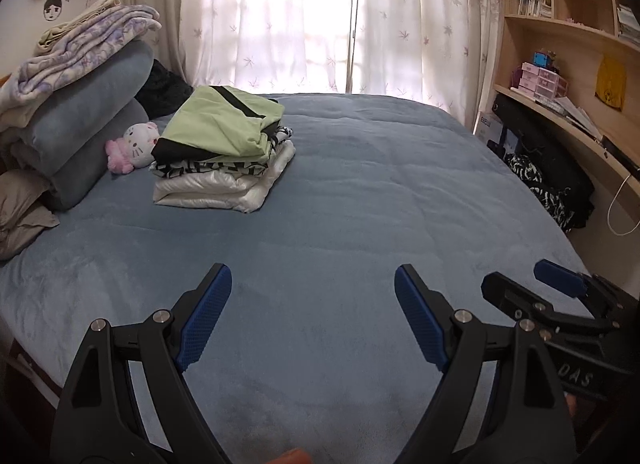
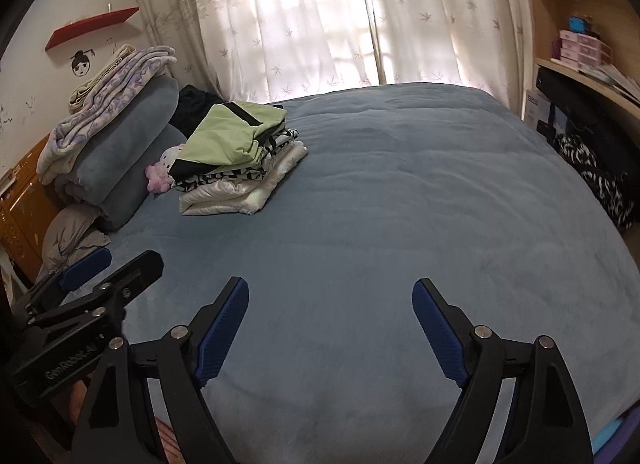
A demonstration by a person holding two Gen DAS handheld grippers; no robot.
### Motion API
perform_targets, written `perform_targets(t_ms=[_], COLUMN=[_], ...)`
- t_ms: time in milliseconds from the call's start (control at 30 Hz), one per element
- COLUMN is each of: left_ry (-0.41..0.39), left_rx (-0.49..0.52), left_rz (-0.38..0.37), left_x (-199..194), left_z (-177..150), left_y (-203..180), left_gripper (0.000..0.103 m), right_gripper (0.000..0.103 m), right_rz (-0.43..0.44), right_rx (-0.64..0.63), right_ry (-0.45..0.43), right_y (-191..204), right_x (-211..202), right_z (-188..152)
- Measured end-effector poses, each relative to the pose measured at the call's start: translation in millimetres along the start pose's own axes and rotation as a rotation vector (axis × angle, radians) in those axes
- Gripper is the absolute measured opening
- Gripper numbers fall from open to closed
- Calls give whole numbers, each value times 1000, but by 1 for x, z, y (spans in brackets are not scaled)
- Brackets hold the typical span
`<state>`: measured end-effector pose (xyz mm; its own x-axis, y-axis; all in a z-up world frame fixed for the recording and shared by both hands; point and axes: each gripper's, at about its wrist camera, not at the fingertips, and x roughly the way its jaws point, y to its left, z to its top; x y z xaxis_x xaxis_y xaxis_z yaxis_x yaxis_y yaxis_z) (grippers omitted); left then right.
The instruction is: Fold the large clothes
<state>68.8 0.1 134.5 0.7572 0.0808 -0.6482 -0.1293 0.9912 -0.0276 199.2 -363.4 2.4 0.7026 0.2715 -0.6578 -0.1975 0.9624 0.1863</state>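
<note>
Through the left wrist camera, my left gripper hovered wide open and empty over the blue blanket, level, pointing at the curtains. The folded stack sat far left — reaching clumsily could topple it.

Through the right wrist camera, my right gripper hung equally spread, holding nothing; the left gripper sat just beside it, so they risked colliding.

Blue bed; on it a stack: green-black top, black-white print, white bottom. Pink-white plush beside the stack.
</note>
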Motion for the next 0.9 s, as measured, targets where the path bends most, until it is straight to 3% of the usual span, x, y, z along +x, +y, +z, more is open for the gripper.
perform_targets(t_ms=[133, 467, 900], left_ry=[58, 150, 176], left_rx=[-29, -17, -14], left_rz=[-30, -5, -3], left_x=[15, 54, 71], left_z=[-16, -32, -28], left_y=[7, 19, 25], left_gripper=[82, 82, 82], right_gripper=[88, 90, 90], right_rz=[-13, -20, -13], right_rx=[32, 28, 44], right_ry=[4, 62, 82], right_y=[-10, -26, -34], right_x=[-9, -9, 13], right_z=[-28, -64, -45])
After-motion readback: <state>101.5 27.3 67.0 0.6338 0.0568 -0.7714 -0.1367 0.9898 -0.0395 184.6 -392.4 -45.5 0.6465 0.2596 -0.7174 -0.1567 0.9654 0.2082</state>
